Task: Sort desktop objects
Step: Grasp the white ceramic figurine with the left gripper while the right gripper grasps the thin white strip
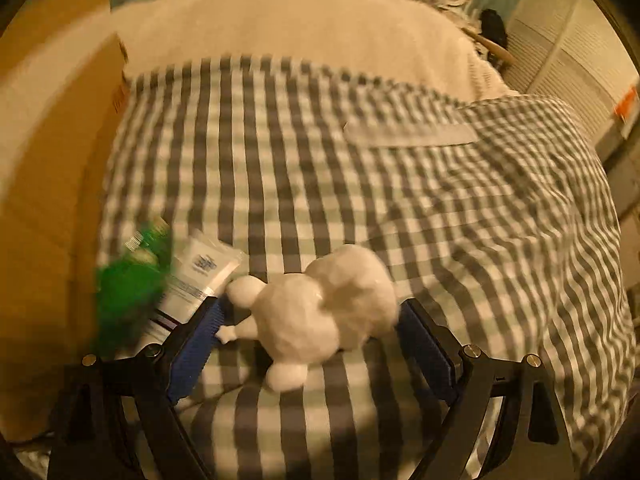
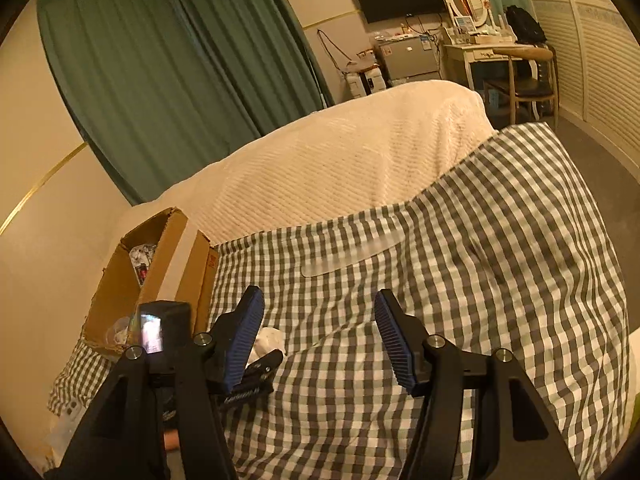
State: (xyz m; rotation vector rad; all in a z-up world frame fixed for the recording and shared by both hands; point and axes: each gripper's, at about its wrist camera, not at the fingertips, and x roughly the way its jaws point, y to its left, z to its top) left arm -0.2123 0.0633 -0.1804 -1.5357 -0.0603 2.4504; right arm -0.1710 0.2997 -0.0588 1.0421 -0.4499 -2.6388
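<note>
White fluffy plush toy (image 1: 324, 308) lies on checked cloth (image 1: 360, 184) near its left edge, between the wide-open left gripper (image 1: 308, 320) pads, unpinched. Right gripper (image 2: 320, 332) half-open, empty, farther off.

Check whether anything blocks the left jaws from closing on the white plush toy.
Nothing visible does. The white plush toy lies on the checked cloth between the open left gripper jaws. The white tube and green bottle sit outside the left-hand jaw.

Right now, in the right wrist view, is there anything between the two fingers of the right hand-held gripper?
No, the right hand-held gripper stands open with only the checked cloth showing in the gap between its fingers.
</note>
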